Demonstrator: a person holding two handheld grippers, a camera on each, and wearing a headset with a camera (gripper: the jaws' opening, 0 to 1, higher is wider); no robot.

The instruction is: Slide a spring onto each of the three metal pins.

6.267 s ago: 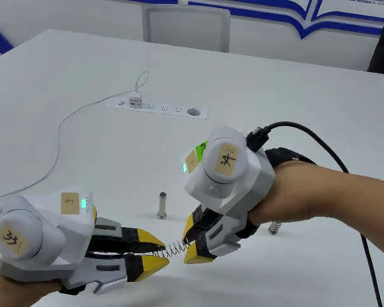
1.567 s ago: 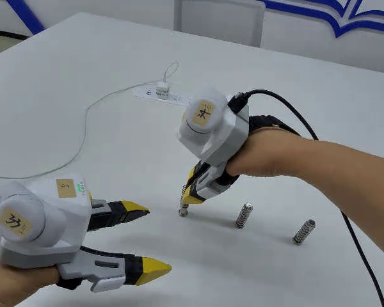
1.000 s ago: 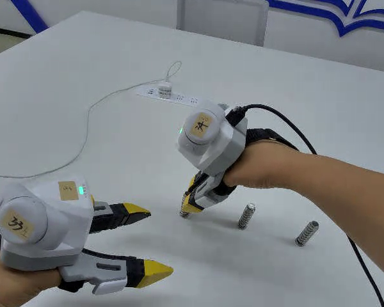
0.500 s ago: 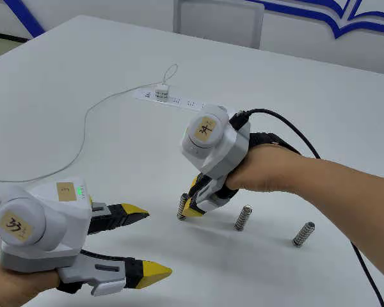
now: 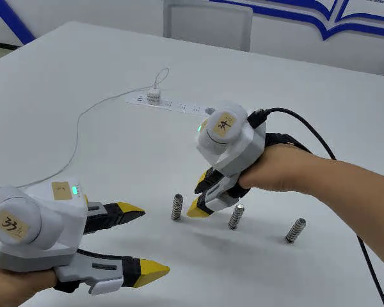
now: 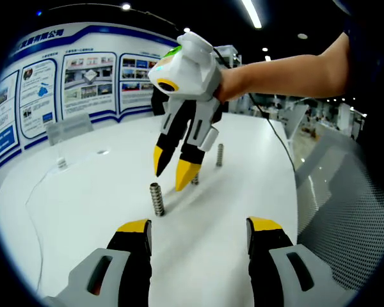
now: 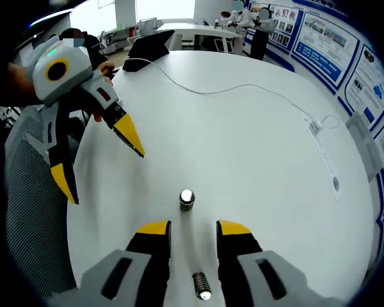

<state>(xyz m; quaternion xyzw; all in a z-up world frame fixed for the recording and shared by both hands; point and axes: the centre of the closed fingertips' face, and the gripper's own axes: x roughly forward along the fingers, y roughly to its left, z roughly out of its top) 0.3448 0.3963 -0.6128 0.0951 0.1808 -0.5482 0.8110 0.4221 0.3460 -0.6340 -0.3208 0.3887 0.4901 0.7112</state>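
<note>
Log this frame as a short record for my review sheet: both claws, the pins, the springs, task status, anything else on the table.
left claw: open, empty, low over the near-left of the table
right claw: open, empty, close beside the left pin
pins: three, upright in a row; left pin, middle pin, right pin
springs: one coiled around each pin
task status: looks complete
other: power strip at the far side

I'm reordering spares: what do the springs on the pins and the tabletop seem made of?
The springs look like bare steel wire: grey coils with bright glints; any plating can't be told. The tabletop seems a smooth white laminate or painted board, with a soft sheen and no grain.
</note>
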